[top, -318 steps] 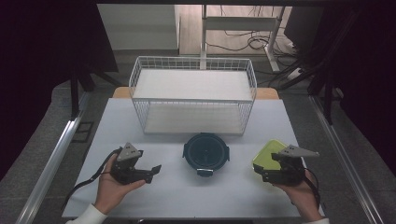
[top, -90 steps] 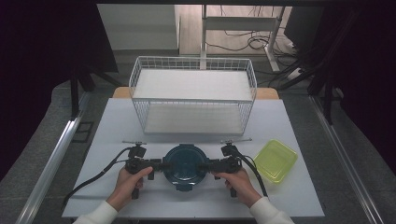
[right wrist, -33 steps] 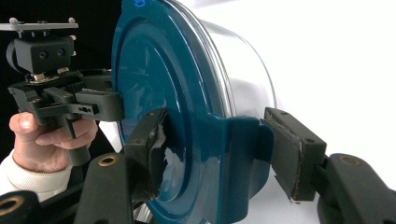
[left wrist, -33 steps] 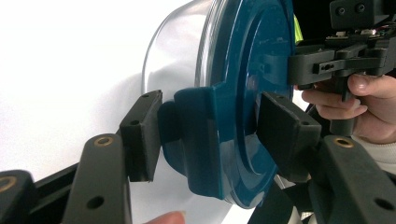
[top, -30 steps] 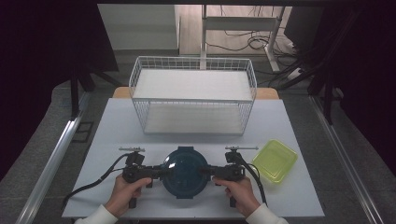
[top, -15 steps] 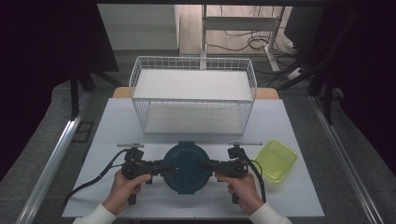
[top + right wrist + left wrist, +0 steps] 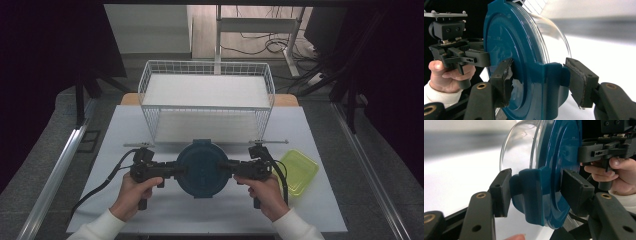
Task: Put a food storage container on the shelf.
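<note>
Black left tongs [image 7: 176, 170] and right tongs [image 7: 228, 169] each clamp a side tab of the teal-lidded clear bowl [image 7: 202, 169], lower centre of frame, above the white counter [image 7: 320, 210]. Wire basket [image 7: 207, 100] behind; yellow-green container [image 7: 299, 171] at right.

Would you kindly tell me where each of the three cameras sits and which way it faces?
High view: above the person's side, facing forward and down on the table, wire basket and yellow-green tray; both forearms show.
Left gripper view: rides the left hand-held gripper, looking along its jaws at the container's side tab; the other hand shows.
Right gripper view: rides the right hand-held gripper, facing the opposite way.
Shared: the blue-lidded container, gripped from both sides.
</note>
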Demonstrator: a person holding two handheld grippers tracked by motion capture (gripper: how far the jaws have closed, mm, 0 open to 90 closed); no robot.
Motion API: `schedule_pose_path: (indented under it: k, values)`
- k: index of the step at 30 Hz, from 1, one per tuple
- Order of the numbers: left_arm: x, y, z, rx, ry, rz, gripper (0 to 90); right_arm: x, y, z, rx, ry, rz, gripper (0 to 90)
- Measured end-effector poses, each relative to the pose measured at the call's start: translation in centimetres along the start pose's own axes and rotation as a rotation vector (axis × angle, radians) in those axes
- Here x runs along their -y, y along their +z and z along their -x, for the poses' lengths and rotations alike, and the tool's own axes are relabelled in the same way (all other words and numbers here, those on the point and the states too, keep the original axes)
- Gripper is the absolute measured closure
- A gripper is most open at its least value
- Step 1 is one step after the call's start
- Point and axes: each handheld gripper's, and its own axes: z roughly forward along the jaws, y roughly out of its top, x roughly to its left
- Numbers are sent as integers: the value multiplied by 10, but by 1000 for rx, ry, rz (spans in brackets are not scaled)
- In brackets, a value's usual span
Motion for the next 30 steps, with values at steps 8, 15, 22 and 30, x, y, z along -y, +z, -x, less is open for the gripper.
schedule_pose_path:
  k: [8, 15, 22, 30]
  values:
    - [-36, -7, 18, 2, 52, 21, 433, -28, -20, -13, 4, -27, 38, 411]
    - [-73, -15, 34, 1, 100, 48, 433, -60, -37, -27, 4, -58, 79, 411]
    - [-107, -21, 49, 9, 141, 72, 433, -93, -56, -41, 16, -99, 112, 410]
    - [-139, -27, 53, 4, 174, 85, 433, -123, -64, -49, 13, -116, 136, 410]
